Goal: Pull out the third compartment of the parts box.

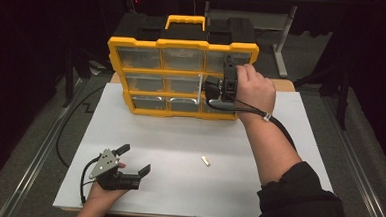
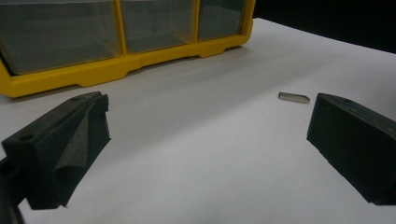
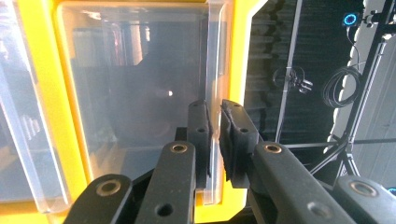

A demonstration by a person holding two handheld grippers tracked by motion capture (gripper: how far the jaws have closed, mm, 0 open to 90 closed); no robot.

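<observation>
A yellow and black organizer case [image 1: 182,44] stands upright at the back of the white board, with several clear drawers in its front. My right gripper [image 1: 209,89] is at its right column, held level. In the right gripper view its jaws [image 3: 215,109] are shut on the thin side wall of a clear drawer [image 3: 140,84] that sticks out of the yellow frame [image 3: 39,93]. My left gripper [image 1: 136,159] rests low at the front left of the board, open, with nothing between its pads [image 2: 79,135]. A small silvery metal piece [image 1: 206,161] lies on the board, seen beyond the left jaws [image 2: 293,97].
The white board [image 1: 279,143] covers the table top, with bare edges of the table on both sides. A black cable [image 1: 62,131] curls along the left edge. The case's lower yellow rim [image 2: 116,67] stands just beyond the left gripper.
</observation>
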